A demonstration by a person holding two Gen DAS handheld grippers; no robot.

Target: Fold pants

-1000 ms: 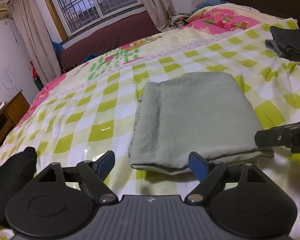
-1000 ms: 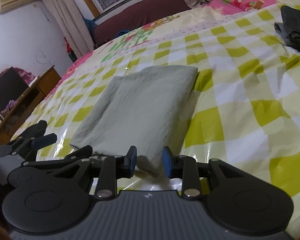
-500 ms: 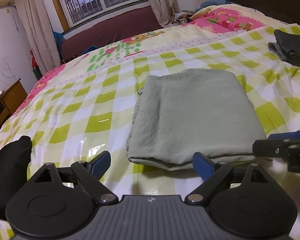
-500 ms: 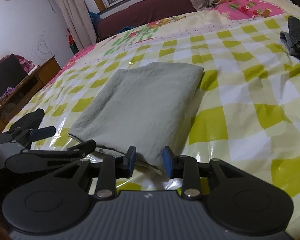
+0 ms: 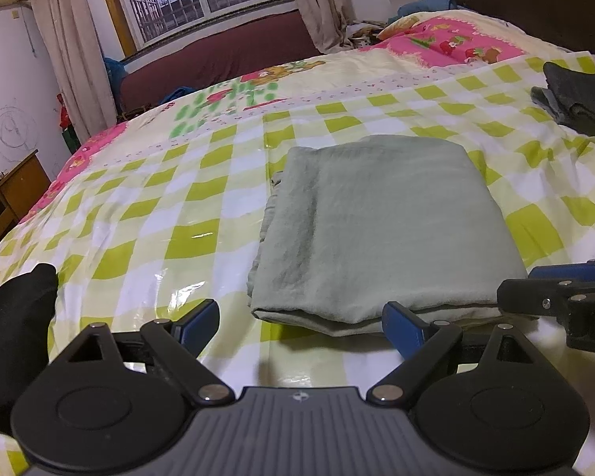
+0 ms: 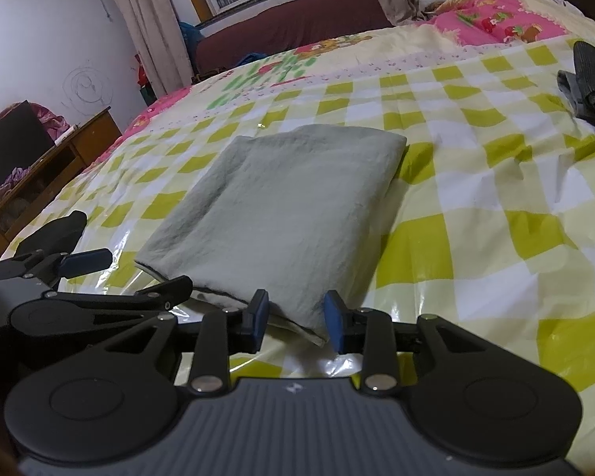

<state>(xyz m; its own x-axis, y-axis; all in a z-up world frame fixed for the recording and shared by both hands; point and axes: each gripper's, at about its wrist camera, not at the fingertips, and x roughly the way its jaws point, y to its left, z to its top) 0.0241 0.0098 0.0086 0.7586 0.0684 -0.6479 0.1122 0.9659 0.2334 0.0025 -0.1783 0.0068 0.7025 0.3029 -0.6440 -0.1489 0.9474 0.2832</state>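
Pants [image 5: 380, 226] lie folded square on the bed [image 5: 186, 214]; I've backed both grippers off its near edge, left gripper [image 5: 299, 323] jaws spread wide, right gripper [image 6: 295, 317] jaws parted, empty. Folding looks finished.

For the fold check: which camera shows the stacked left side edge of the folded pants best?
The left wrist view: the folded pants show their layered left edge and near hem openly. In the right wrist view that side runs away obliquely, and the right gripper straddles their near corner.
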